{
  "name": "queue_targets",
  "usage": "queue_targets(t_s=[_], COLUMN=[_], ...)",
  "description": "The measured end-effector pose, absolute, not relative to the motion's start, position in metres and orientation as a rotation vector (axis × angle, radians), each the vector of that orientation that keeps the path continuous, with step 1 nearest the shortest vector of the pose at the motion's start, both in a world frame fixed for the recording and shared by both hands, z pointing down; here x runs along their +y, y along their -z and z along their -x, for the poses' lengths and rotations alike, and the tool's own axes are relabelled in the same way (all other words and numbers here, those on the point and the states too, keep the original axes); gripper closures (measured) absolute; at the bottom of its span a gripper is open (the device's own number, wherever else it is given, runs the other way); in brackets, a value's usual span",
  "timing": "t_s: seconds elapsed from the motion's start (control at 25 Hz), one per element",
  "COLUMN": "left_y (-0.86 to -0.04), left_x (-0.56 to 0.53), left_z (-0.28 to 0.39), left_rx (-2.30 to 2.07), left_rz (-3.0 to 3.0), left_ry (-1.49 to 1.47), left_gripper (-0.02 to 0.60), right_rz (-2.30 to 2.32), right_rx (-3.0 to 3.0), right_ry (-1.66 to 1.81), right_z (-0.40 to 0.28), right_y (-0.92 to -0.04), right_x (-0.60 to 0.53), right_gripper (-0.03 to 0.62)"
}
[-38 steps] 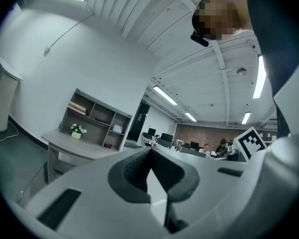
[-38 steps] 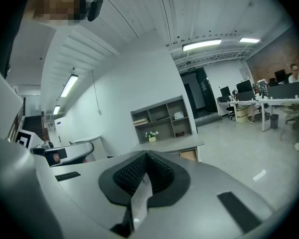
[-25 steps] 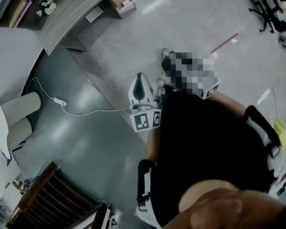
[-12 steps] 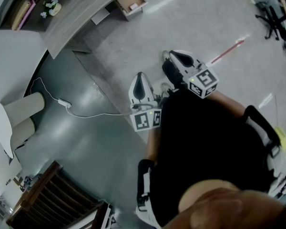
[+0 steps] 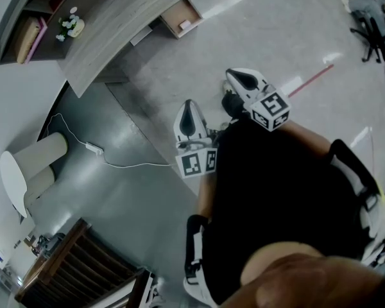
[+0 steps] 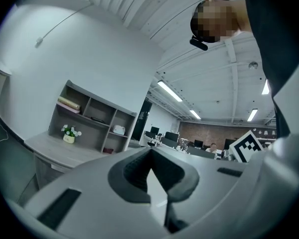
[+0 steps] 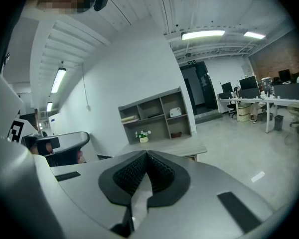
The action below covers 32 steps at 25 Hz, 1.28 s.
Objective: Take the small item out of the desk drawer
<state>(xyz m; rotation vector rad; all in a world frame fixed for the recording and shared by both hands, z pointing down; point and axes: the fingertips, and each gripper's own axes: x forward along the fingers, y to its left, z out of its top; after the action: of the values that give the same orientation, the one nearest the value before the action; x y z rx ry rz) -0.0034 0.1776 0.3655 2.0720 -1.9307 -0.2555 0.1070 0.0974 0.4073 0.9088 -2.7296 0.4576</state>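
Note:
In the head view the curved wooden desk [image 5: 128, 24] stands far off at the top left. Its drawer [image 5: 179, 13] hangs open over the floor with a small pale item [image 5: 185, 25] inside. My left gripper [image 5: 189, 117] and right gripper [image 5: 244, 79] are held close to my body, far from the drawer and pointing roughly towards it. Both are shut and empty. The left gripper view shows the left gripper [image 6: 150, 156] with its pads meeting, the desk [image 6: 55, 146] beyond. The right gripper [image 7: 147, 156] also has its pads together, facing the desk [image 7: 174, 147].
A shelf unit [image 7: 154, 114] stands behind the desk, with a flower pot [image 5: 72, 24] on the desk top. A white power strip and cable [image 5: 93, 148] lie on the dark floor at left. A red tape line [image 5: 311, 81] and office chairs [image 5: 372, 18] are at right.
The desk and open drawer have slid right and a little lower in the head view. Both grippers stay near my body, shut, the right one shifting slightly.

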Motion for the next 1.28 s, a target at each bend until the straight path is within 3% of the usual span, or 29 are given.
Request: queue_targets(t_s=[0.72,1.28], left_y=[-0.368,-0.395], left_x=[0.055,-0.058], left_z=[0.011,0.089], left_rx=[-1.985,-1.915], left_rz=[-2.065,-2.088], left_ry=[0.228,0.205], left_gripper=[0.584,0.584], right_rz=[-0.847,-0.900], right_rx=[-2.730,-2.603], right_ry=[-0.490,-0.563], right_z=[-0.081,-0.014], right_y=[-0.446,-0.504], right_x=[-0.032,-0.137], right_gripper=[0.594,0.594])
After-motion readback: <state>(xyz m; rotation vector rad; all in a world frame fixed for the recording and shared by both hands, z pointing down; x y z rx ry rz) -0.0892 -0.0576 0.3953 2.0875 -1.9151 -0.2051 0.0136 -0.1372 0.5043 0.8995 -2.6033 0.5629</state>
